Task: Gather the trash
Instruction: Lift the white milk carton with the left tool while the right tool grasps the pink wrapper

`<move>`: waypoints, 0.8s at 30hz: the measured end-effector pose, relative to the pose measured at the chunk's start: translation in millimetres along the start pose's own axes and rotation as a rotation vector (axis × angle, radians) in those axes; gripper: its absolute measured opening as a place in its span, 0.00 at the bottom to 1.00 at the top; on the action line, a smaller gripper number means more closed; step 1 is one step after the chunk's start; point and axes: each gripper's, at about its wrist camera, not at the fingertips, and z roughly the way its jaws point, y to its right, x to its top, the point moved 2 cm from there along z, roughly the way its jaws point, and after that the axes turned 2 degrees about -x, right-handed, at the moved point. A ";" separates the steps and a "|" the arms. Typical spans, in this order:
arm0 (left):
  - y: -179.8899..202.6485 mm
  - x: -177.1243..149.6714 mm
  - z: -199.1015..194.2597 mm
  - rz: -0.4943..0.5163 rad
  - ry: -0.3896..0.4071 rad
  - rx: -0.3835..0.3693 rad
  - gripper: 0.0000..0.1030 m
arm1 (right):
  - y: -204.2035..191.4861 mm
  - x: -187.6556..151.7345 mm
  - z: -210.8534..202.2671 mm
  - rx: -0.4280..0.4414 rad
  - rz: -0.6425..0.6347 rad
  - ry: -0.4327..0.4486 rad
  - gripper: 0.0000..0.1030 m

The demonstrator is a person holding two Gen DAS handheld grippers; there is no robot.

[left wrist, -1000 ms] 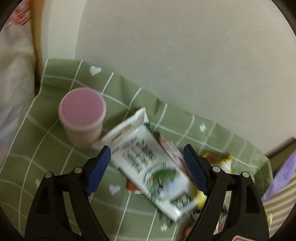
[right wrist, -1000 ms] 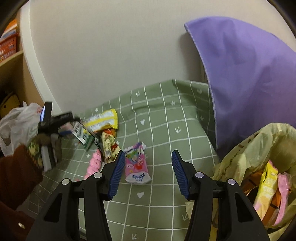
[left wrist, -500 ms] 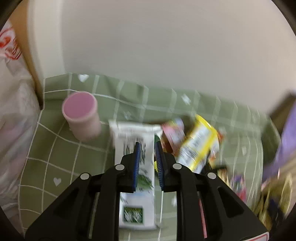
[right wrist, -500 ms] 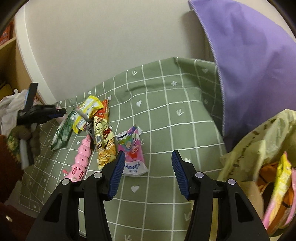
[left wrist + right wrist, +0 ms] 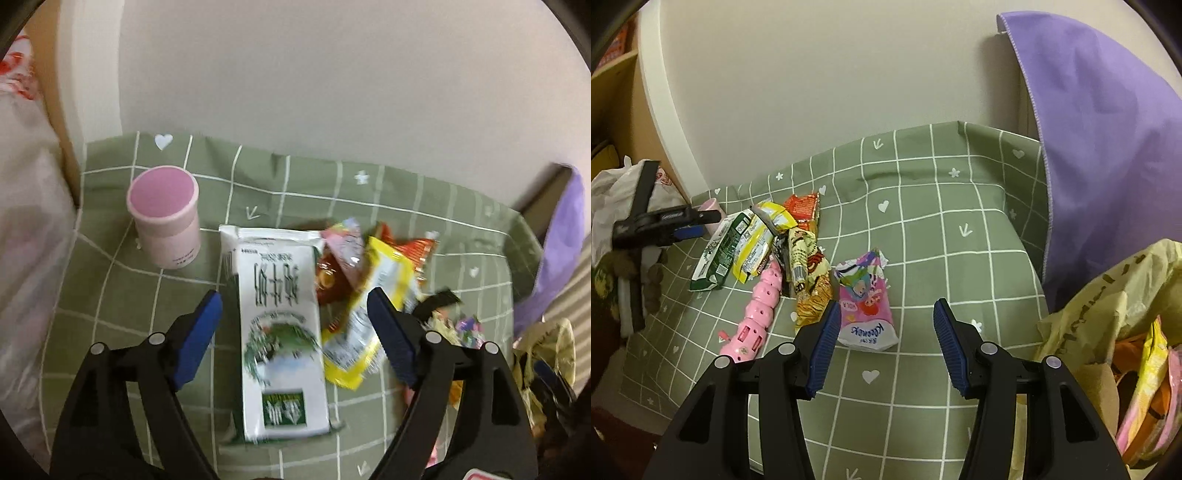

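Observation:
A flattened green-and-white milk carton (image 5: 280, 314) lies on the green checked cloth (image 5: 110, 295), between the open jaws of my left gripper (image 5: 295, 295). A yellow wrapper (image 5: 369, 314) and red wrappers lie to its right. In the right wrist view the carton (image 5: 720, 251), yellow wrapper (image 5: 757, 240), a pink toy-like piece (image 5: 757, 310) and a pink pouch (image 5: 866, 306) lie in a pile. My right gripper (image 5: 884, 328) is open and empty, just in front of the pink pouch. The left gripper (image 5: 690, 225) shows at far left.
A pink lidded cup (image 5: 164, 218) stands left of the carton. A yellow trash bag (image 5: 1108, 332) holding wrappers sits at the right. A purple cloth (image 5: 1108, 147) hangs at the back right. A white plastic bag (image 5: 26, 221) and shelf lie left.
My left gripper was shut half a second ago and is now open over the carton. The carton lies flat on the cloth. The right gripper stayed open and shifted slightly.

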 end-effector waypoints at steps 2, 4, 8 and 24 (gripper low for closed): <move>3.8 8.2 16.3 0.025 -0.030 0.037 0.75 | 2.5 -3.2 -0.5 -0.003 0.000 -0.005 0.48; 6.8 12.8 32.0 0.037 -0.066 0.075 0.75 | 2.1 -5.9 1.4 -0.021 -0.014 -0.015 0.48; -1.3 17.4 49.0 0.005 -0.114 0.106 0.62 | -4.7 -7.0 3.3 -0.043 -0.050 -0.018 0.48; 37.6 -42.8 -94.1 0.052 0.134 -0.010 0.59 | 6.1 -17.5 40.5 0.077 -0.021 -0.082 0.48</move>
